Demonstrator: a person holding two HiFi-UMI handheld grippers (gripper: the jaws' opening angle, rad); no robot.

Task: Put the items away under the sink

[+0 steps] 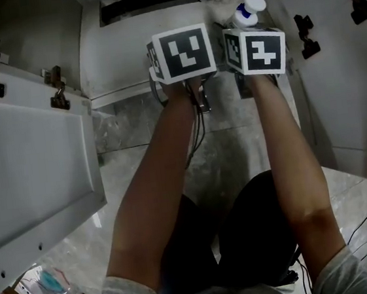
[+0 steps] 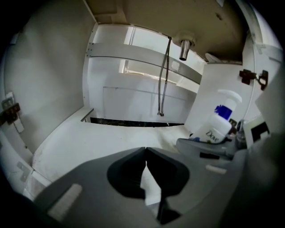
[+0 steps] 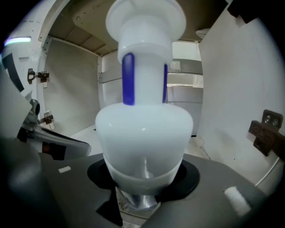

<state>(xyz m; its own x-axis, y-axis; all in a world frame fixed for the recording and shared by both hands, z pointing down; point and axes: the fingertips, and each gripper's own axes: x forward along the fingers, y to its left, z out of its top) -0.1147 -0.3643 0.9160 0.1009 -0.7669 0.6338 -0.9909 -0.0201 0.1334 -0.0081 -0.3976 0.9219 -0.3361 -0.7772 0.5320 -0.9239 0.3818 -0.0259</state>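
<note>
The right gripper (image 3: 143, 189) pinches the base of a white pump bottle (image 3: 143, 133) inside the open sink cabinet (image 2: 84, 142). The bottle's long axis tilts, its pump head (image 1: 252, 0) pointing up and deeper in. Beside it, the left gripper (image 2: 146, 165) has its 2 jaws pressed together, empty.

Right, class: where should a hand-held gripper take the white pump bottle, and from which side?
Grip the pump bottle by its wide lower body, from the base end, jaws either side: likely steadier than the narrow neck. The right hand-held gripper holds it so.
</note>
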